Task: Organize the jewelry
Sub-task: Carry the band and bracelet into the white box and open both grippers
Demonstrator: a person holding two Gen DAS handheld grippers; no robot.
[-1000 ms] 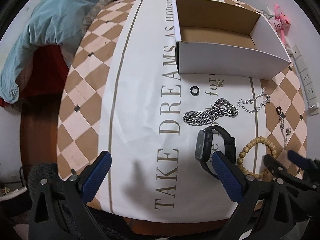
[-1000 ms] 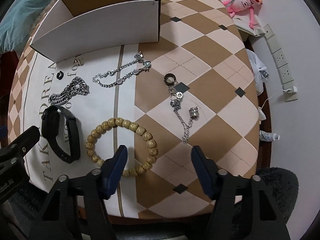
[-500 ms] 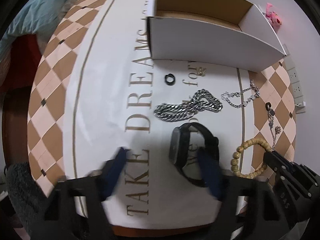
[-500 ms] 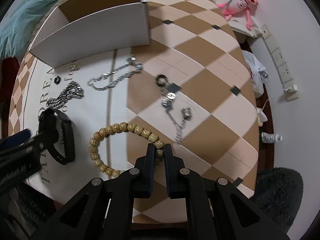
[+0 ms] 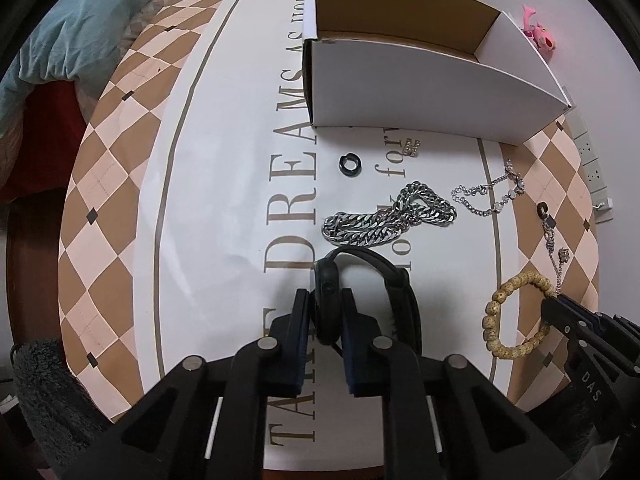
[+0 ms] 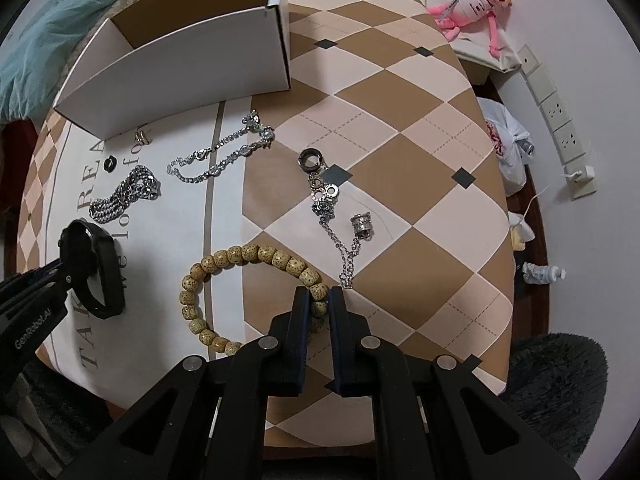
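Observation:
My left gripper (image 5: pixel 326 300) is shut on the face of a black wristband watch (image 5: pixel 376 280) that rests on the tablecloth. My right gripper (image 6: pixel 318 300) is shut on a wooden bead bracelet (image 6: pixel 224 258), which still lies on the cloth; it also shows in the left wrist view (image 5: pixel 508 300). A thick silver chain (image 5: pixel 388 220), a thin silver bracelet (image 6: pixel 220 152), a black ring (image 5: pixel 350 164), a small gold earring (image 5: pixel 412 147) and a charm chain (image 6: pixel 332 208) lie spread between the grippers and an open white cardboard box (image 5: pixel 420 92).
The round table's checkered cloth (image 5: pixel 120 184) drops off at the near edge. A teal blanket (image 5: pixel 60 36) lies at the far left. A pink plush toy (image 6: pixel 472 0), wall sockets (image 6: pixel 560 120) and a plastic bag (image 6: pixel 504 140) are off the table to the right.
Both grippers went from open to shut. The left moved right and closed on the watch. The right closed on the bead bracelet.

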